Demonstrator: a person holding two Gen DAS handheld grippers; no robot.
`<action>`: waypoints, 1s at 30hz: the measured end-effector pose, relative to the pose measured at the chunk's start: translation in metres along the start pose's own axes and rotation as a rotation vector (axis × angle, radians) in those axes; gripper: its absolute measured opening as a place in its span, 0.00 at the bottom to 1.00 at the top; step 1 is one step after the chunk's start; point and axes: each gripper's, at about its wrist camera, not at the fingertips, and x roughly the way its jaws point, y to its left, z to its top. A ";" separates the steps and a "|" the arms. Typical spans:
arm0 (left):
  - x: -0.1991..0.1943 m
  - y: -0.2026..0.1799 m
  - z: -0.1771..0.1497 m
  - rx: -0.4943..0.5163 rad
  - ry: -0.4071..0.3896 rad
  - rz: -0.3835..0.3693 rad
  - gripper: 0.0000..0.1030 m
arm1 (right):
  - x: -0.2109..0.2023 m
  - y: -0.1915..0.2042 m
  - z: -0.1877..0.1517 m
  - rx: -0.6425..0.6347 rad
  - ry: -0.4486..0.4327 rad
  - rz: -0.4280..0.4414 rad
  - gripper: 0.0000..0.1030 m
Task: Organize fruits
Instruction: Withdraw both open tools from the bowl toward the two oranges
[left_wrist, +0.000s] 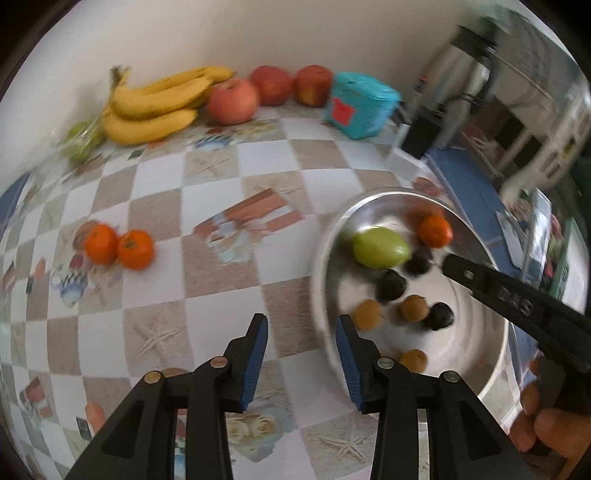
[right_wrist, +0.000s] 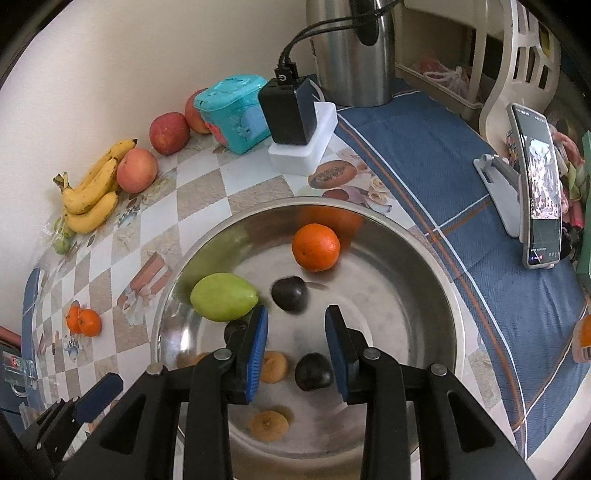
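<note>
A steel bowl (right_wrist: 424, 280) holds an orange (right_wrist: 316, 246), a green mango (right_wrist: 224, 297), dark plums (right_wrist: 289, 294) and brown dried fruits (right_wrist: 273, 367). My right gripper (right_wrist: 297, 310) hangs open over the bowl. One plum (right_wrist: 313, 371) lies on the bowl floor below the gap and is not pinched. My left gripper (left_wrist: 301, 319) is open and empty above the tablecloth, at the bowl's left rim (left_wrist: 321, 258). Two tangerines (left_wrist: 120, 245) sit on the cloth to the left. Bananas (left_wrist: 155, 103) and three apples (left_wrist: 232, 99) line the wall.
A teal box (right_wrist: 236, 110), a black charger on a white box (right_wrist: 291, 114) and a steel kettle (right_wrist: 351, 55) stand behind the bowl. A phone on a stand (right_wrist: 539, 192) is at the right on blue cloth. Bagged green fruit (left_wrist: 81, 142) lies beside the bananas.
</note>
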 end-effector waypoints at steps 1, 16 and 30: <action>0.001 0.005 0.001 -0.023 0.005 0.003 0.40 | 0.000 0.002 -0.001 -0.004 0.001 -0.002 0.32; -0.010 0.071 0.002 -0.288 0.002 0.050 0.47 | -0.006 0.039 -0.012 -0.115 0.020 0.012 0.32; -0.003 0.088 -0.003 -0.357 0.044 0.133 0.97 | 0.002 0.049 -0.019 -0.147 0.044 -0.025 0.65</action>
